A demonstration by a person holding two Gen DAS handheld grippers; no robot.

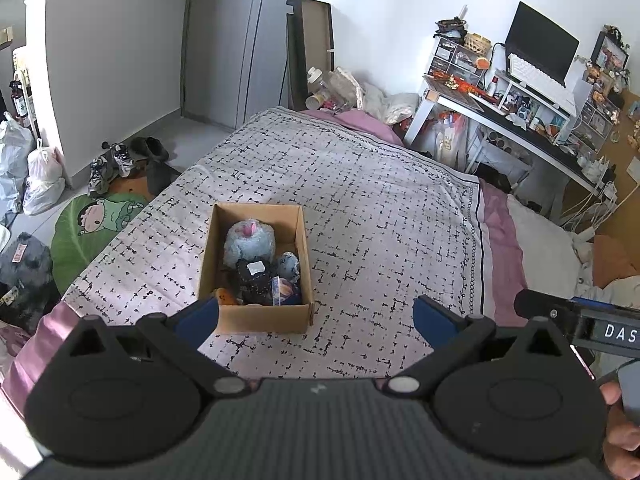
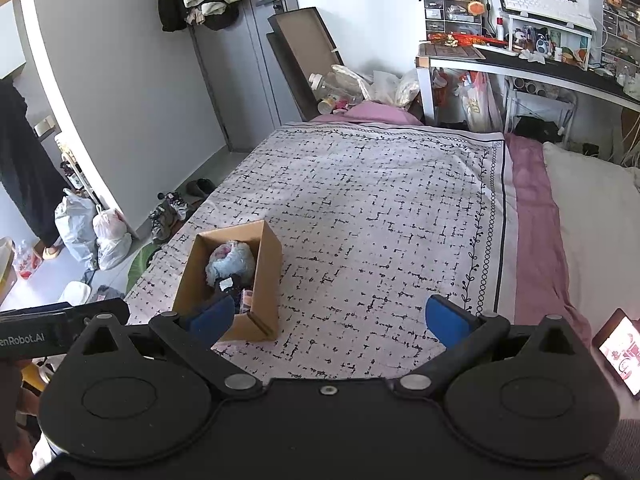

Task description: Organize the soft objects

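Both grippers hang above the near edge of the bed, jaws spread wide, nothing between the pads. Left gripper (image 1: 316,316) sits just near-right of the cardboard box (image 1: 256,320); right gripper (image 2: 330,320) is further right, with the box off its left finger.

Box stands on the patterned quilt (image 1: 380,208), near-left part of the bed, top open. Inside: a grey-blue plush (image 1: 249,240) at the far end, a dark speckled soft item with a white tag (image 1: 256,280) in the middle, a smaller blue-grey plush (image 1: 290,266) against the right wall, something orange (image 1: 226,296) at the near-left corner, and a colourful packet-like item (image 1: 282,290) at near right. What that last one is cannot be told.

No loose soft items show on the quilt in either view, so the sorting looks largely done, or the next item lies out of frame. Judgement only.

If the step is a tidy-up of the box:
- come down from above, not from the side; the walls are thin card and the box would likely slide on the quilt
- steady the near wall with one gripper while the other presses the contents
- grip plush by the body bulk, not tags or fur tips; it compresses, so close fully
- keep the left finger clear of the near rim on descent; it already overlaps the near-left corner in both views

Phone (image 2: 618,350) lies at near right, well apart from the work.
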